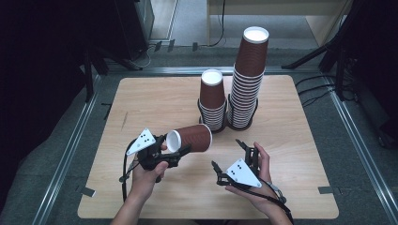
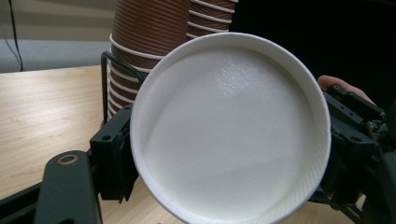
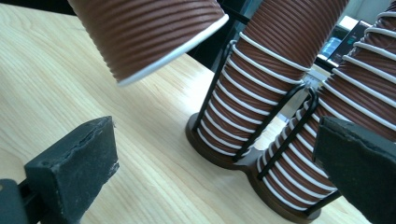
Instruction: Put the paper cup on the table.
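A brown ribbed paper cup [image 1: 193, 138] lies on its side in the air over the wooden table [image 1: 150, 98]. My left gripper [image 1: 172, 151] is shut on it near its white base. In the left gripper view that base [image 2: 229, 126] faces the camera, with a black jaw pressed against each side. My right gripper [image 1: 226, 153] hovers open over the table to the right with nothing between its fingers. Its own view looks past the open jaws at the held cup [image 3: 144, 32] up at the left.
Two stacks of upside-down brown cups stand in a black wire holder [image 1: 228, 123] at the table's back middle: a short stack [image 1: 212, 101] and a tall stack [image 1: 248, 79] to its right. Both stacks [image 3: 261, 84] rise close ahead of the right gripper. Dark equipment surrounds the table.
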Available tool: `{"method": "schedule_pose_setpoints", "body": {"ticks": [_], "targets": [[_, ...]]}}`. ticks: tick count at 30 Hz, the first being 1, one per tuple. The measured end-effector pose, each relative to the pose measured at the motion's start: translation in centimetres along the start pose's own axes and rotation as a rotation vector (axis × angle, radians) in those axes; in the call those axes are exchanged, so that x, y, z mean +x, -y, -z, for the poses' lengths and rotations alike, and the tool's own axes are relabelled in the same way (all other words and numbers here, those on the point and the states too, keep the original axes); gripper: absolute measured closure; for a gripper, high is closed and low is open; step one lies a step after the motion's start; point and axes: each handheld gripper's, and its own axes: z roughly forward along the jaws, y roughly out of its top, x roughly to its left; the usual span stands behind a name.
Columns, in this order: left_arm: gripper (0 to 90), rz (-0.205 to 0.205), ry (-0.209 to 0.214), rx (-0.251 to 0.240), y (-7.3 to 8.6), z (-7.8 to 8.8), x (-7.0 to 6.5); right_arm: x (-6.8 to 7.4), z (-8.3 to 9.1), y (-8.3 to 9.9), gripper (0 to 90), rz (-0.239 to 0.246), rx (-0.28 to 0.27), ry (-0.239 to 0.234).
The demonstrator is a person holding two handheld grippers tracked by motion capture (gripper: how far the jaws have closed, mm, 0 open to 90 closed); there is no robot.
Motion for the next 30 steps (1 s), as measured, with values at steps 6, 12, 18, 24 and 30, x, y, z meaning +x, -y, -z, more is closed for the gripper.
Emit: {"method": "schedule_pose_setpoints", "body": {"ticks": [6,12,18,24,30], "targets": [[21.7,-0.001,0.001,-0.011,0.0,0.0,0.1,0.0,-0.1,0.0,1.3,-0.082,-0.005,-0.006],[21.7,0.002,-0.013,-0.024,0.0,0.0,0.2,-0.2,-0.3,0.3,6.0,-0.194,-0.032,0.048],[21.7,-0.005,-0.013,-0.023,0.1,-0.3,-0.2,-0.4,-0.1,0.1,5.9,-0.371,-0.053,0.061],[21.7,-0.014,-0.013,-0.037,0.2,-0.5,-0.4,0.1,0.1,-0.5,4.7,-0.437,-0.077,0.037],[21.8,-0.007,-0.016,-0.062,0.2,-0.4,-0.2,0.3,0.2,-0.7,3.5,-0.615,-0.103,-0.001]]}}
